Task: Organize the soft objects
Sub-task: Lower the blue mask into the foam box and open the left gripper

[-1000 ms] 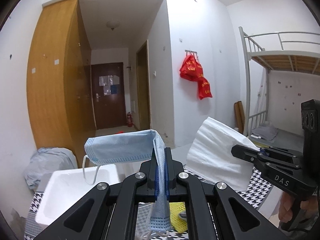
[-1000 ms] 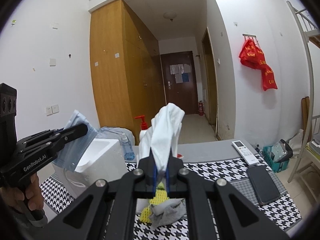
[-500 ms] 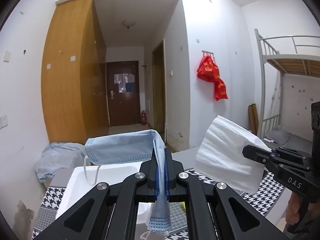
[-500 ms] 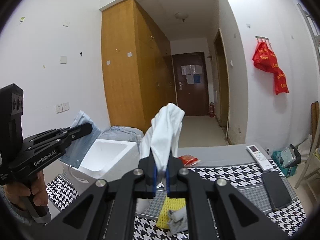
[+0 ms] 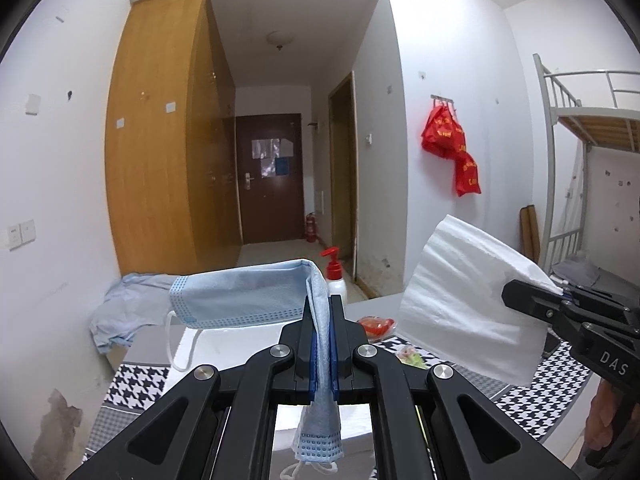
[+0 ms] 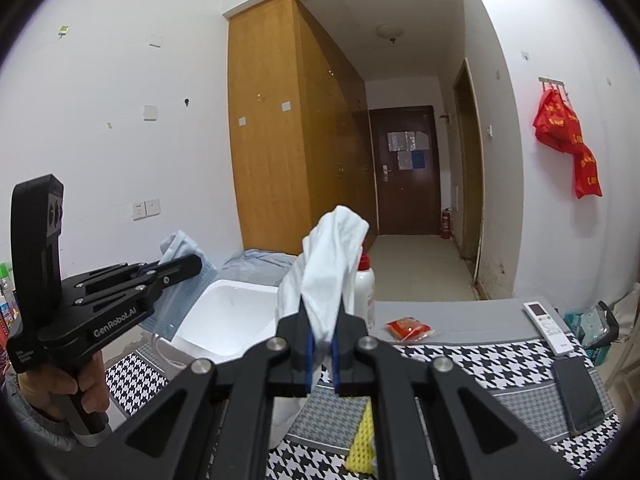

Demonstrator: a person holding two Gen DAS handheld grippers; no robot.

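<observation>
Holding both items up off the table, nothing dropped yet.

Left gripper [image 5: 323,344]: jaws pinched together on the blue face mask [image 5: 240,296]. Mask is draped over the jaw tips, with the long side trailing out to the left and level, short end hanging down through the jaws, ear loop dangling on the left. In the right wrist view the left gripper [image 6: 188,266] sits at the near-left rim of the white foam box [image 6: 224,316], mask overhanging that corner.

Box is the likely target, judging by the task. It lies ahead of and below both grippers, between them, open side up, with the left one nearer. The mask's long axis runs roughly across the box opening, so I'd expect a short forward-and-down move, then release.

Right gripper [image 6: 320,350]: jaws clamped on a white tissue [image 6: 328,264], which stands up from the tips in a bunch. From the left wrist view the same tissue [image 5: 464,304] fans out flat to the left of the right gripper [image 5: 520,294]. Box is to its left and slightly ahead, further off than for the left.

Risk: the ear loop snagging on the box rim.

Yellow mesh cloth [image 6: 362,444] is on the checked tablecloth [image 6: 480,364] below the right jaws, not yet sorted.
</observation>
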